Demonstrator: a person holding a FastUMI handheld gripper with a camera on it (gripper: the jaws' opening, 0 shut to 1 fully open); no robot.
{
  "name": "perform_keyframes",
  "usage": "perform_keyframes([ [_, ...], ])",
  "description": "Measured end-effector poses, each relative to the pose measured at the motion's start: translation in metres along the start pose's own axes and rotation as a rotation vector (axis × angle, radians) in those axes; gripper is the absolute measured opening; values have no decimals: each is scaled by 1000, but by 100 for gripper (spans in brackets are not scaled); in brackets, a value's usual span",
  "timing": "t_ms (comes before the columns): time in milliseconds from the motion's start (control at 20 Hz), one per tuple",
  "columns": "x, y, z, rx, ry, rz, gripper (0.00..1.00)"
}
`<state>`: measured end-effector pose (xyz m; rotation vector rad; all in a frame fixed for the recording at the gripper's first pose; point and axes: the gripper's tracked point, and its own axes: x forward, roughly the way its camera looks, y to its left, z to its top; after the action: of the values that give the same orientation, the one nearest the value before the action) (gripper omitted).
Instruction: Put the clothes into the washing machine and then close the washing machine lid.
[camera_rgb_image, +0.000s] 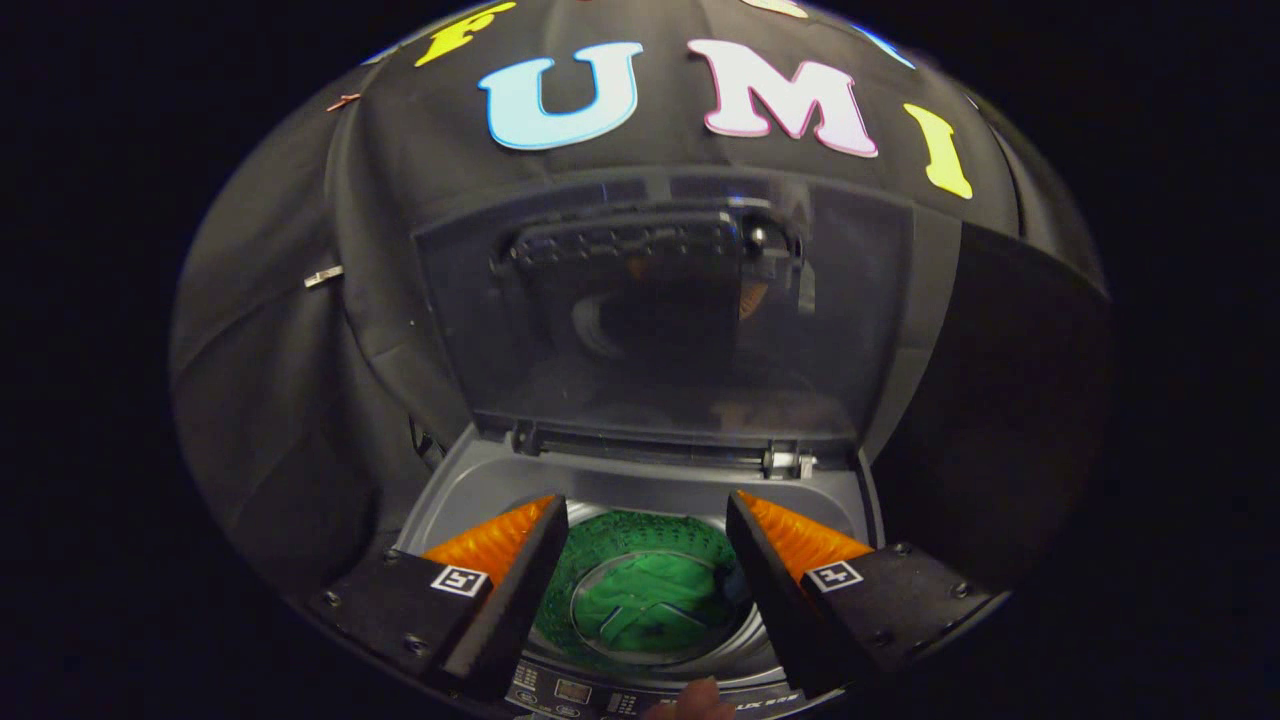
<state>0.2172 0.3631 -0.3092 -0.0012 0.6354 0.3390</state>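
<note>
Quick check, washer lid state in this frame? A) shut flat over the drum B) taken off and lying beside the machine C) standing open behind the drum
C: the transparent lid stands raised on its hinge behind the drum, whose mouth is uncovered with a green garment inside, seen between the open gripper fingers.
</note>
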Motion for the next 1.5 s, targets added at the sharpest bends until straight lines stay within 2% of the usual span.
perform_keyframes([
  [100, -15, 0, 20, -36, -60, -4, 99],
  [400, -61, 2, 70, -43, -180, 23, 99],
  [750, -87, 7, 141, -57, -268, 43, 99],
  [950, -82, 9, 196, -29, -298, 47, 99],
  [1150, -72, -1, 255, -21, -343, 16, 99],
  [1500, -32, -13, 308, -22, -357, -39, 99],
])
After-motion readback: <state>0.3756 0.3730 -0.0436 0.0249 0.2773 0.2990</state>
